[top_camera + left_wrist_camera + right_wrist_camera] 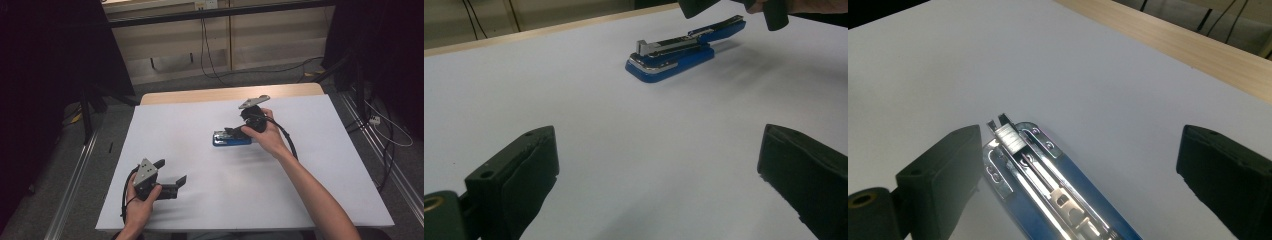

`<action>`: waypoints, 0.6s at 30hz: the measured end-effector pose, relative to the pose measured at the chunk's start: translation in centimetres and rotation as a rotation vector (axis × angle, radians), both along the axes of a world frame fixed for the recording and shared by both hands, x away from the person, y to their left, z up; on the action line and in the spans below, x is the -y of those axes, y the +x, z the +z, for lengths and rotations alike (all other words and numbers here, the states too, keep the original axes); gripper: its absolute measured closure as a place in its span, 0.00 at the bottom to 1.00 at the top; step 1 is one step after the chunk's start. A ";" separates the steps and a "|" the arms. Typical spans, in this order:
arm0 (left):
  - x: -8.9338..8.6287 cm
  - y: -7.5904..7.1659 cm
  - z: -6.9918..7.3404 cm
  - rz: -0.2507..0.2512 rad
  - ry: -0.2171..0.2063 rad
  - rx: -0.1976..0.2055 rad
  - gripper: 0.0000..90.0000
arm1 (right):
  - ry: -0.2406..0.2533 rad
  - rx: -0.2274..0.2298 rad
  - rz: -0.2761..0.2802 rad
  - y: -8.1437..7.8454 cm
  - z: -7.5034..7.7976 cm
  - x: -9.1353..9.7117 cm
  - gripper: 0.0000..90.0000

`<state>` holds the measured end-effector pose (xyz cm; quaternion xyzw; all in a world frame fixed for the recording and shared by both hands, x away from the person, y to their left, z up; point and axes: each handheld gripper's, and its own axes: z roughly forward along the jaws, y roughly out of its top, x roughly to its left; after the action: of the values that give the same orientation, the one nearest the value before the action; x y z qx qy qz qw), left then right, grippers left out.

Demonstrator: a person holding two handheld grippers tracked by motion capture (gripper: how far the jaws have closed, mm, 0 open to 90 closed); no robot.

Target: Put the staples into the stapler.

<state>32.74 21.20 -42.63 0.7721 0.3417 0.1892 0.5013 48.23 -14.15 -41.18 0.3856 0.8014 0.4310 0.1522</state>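
Blue stapler (pixel 231 138) flat on white table (pixel 200 120), right hand-held gripper (pixel 235 131) released over it, left hand-held gripper (pixel 171 173) released, apart.

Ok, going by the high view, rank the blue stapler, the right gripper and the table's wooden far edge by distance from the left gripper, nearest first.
1. Blue stapler: mid-table, up and right of the left gripper.
2. Right gripper: at the stapler's right end, a little farther.
3. Wooden far edge: at the table's back.

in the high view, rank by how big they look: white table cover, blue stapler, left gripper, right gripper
1. white table cover, by far the largest.
2. left gripper and right gripper: they look about alike, and the left sits nearer the camera, so no ranking.
3. blue stapler, smallest, partly covered by the right gripper.
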 end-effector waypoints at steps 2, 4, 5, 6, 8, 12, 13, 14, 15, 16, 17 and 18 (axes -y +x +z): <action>0.0 0.0 0.0 0.004 0.002 -0.002 0.04 | 0.006 0.023 -0.021 -0.5 0.1 0.3 0.05; 0.0 0.1 -0.1 0.006 0.009 -0.006 0.04 | 0.015 0.033 -0.035 -0.9 0.2 0.5 0.06; 0.0 0.1 -0.2 0.008 0.008 -0.006 0.04 | 0.021 0.042 -0.049 -1.1 0.3 0.7 0.06; -0.1 0.1 -0.2 0.010 0.008 -0.009 0.04 | 0.026 0.046 -0.054 -1.3 0.3 0.9 0.06; -0.2 0.0 -0.1 0.011 0.006 -0.006 0.04 | 0.042 0.052 -0.068 -1.6 0.3 1.2 0.06; -0.4 0.0 -0.1 0.018 -0.009 -0.009 0.04 | 0.050 0.066 -0.084 -2.2 0.0 1.6 0.07; -0.4 0.0 -0.1 0.015 -0.004 -0.014 0.04 | 0.048 0.072 -0.091 -2.3 0.0 1.7 0.07; -0.3 0.0 -0.1 0.009 -0.005 -0.014 0.04 | 0.044 0.077 -0.100 -2.5 0.0 1.7 0.07; -0.3 -0.1 -0.1 0.008 0.000 -0.012 0.04 | 0.043 0.087 -0.108 -2.6 0.0 1.9 0.07; -0.2 -0.1 -0.1 0.001 0.001 -0.008 0.04 | 0.053 0.102 -0.123 -2.8 0.1 2.0 0.07; -0.2 -0.2 -0.1 0.002 0.000 -0.008 0.04 | 0.062 0.120 -0.133 -3.0 0.2 2.2 0.07; -0.1 -0.2 -0.1 0.000 -0.002 -0.003 0.04 | 0.074 0.125 -0.140 -3.1 0.3 2.3 0.07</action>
<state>32.53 21.34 -42.70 0.7719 0.3425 0.1878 0.5016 45.08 -16.47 -40.87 0.4184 0.7450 0.4719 0.2174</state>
